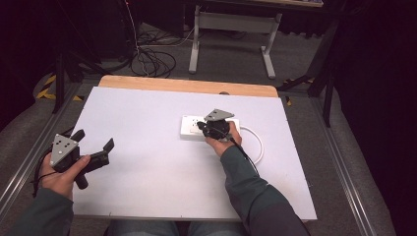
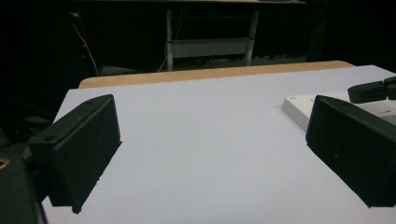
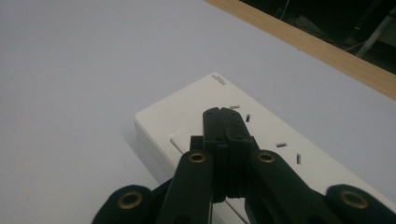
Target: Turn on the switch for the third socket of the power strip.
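White power strip (image 1: pixel 209 127) lies mid-table in the high view, right gripper (image 1: pixel 212 129) on it, left gripper (image 1: pixel 93 147) well apart, jaws spread. In the right gripper view, jaws pressed together sit by the strip's switch (image 3: pixel 184 139): pressing seems underway

Left gripper (image 1: pixel 93 146): jaws spread wide apart, nothing between them, pointing away from the person and towards the right gripper.
Left hand (image 1: pixel 61 174): wrapped around the handle behind the jaws, forearm coming up from below.
Right gripper (image 1: pixel 210 129): well apart from the left one, jaws pressed flat together, tips angled downwards.
Right hand (image 1: pixel 227 140): behind its jaws, sleeved forearm trailing back towards the person.
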Action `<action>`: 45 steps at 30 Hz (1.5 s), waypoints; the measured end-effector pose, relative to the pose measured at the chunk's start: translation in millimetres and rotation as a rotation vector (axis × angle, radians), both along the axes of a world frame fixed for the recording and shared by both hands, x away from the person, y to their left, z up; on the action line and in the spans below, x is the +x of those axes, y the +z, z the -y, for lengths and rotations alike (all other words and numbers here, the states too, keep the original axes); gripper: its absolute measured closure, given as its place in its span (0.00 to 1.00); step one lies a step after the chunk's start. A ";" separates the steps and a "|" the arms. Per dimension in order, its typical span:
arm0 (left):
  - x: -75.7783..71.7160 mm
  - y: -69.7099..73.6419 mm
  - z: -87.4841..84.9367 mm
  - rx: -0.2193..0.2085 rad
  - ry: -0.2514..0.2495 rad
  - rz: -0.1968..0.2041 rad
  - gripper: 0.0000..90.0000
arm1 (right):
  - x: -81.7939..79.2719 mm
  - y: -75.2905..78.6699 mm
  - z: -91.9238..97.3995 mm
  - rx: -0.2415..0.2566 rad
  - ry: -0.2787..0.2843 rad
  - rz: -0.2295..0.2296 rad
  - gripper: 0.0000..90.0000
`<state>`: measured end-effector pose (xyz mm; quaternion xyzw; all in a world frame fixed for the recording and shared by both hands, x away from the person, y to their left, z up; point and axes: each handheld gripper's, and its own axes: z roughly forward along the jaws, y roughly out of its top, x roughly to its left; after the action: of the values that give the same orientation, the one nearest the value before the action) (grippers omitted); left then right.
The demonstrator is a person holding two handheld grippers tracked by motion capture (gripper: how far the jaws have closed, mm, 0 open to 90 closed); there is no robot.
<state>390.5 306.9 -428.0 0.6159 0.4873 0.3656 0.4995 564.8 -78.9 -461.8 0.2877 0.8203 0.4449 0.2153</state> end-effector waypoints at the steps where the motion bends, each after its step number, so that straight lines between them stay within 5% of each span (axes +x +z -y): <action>1: 0.2 0.0 0.2 -0.001 0.000 0.001 0.04 | -0.3 1.3 1.6 0.005 -0.003 -0.002 1.00; 14: 6.0 0.4 4.0 -0.008 -0.020 0.003 0.04 | -11.2 16.2 23.1 0.063 -0.026 0.014 1.00; 28: 10.8 0.3 7.6 -0.009 -0.032 0.001 0.04 | -13.8 30.6 70.6 0.138 -0.105 0.026 1.00; 45: 10.0 0.5 6.5 -0.008 -0.031 -0.001 0.04 | -21.8 38.3 93.9 0.197 -0.129 0.035 1.00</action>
<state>400.5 300.4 -427.5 0.6215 0.4796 0.3555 0.5073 543.0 -172.8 -423.5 0.3518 0.7485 0.5136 0.2286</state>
